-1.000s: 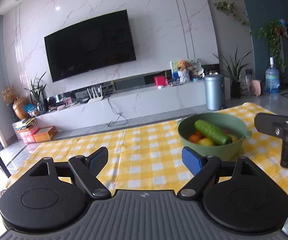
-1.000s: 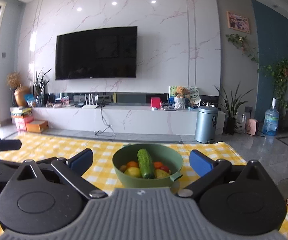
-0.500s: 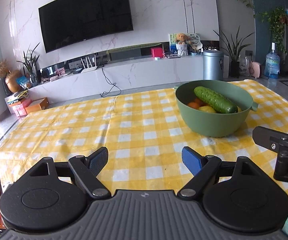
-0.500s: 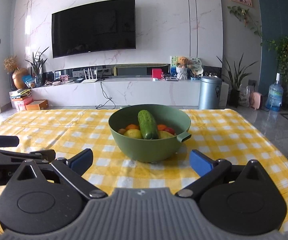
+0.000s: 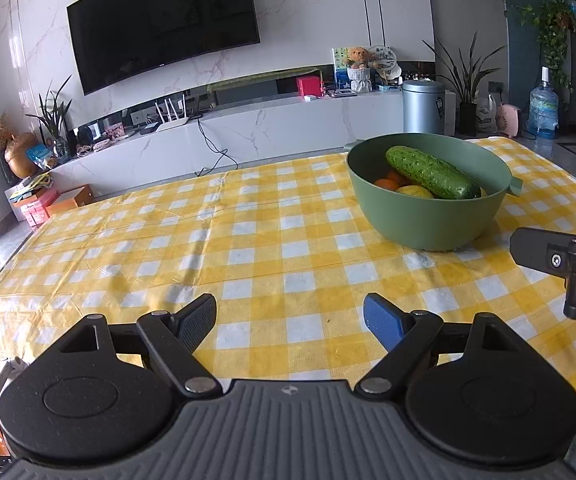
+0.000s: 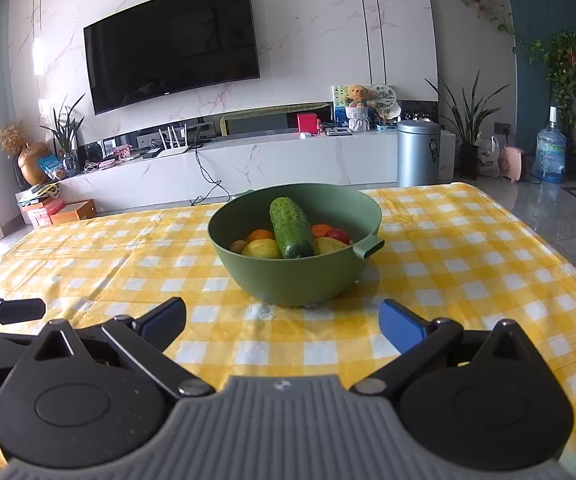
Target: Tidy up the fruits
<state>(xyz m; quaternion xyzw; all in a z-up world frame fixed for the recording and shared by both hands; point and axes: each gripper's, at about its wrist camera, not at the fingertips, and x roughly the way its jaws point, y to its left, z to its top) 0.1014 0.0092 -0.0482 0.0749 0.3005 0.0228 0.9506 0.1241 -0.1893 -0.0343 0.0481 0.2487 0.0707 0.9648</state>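
Green bowl (image 6: 294, 268) sits toward far right part of counter (image 5: 247, 248), on yellow check cloth. Cucumber (image 6: 291, 227) lies on top, over oranges, lemons, something red. Right tongs (image 6: 281, 326) low at near edge, spread wide, empty, aimed straight at bowl. Left tongs (image 5: 290, 322) also spread wide, empty, over bare cloth left of bowl.

Risks, as I judge: cucumber long and smooth, pinch near its end may let it pivot or slip. Tongs bumping rim could skid bowl on slick cloth. Round fruit underneath may roll once cucumber lifts.
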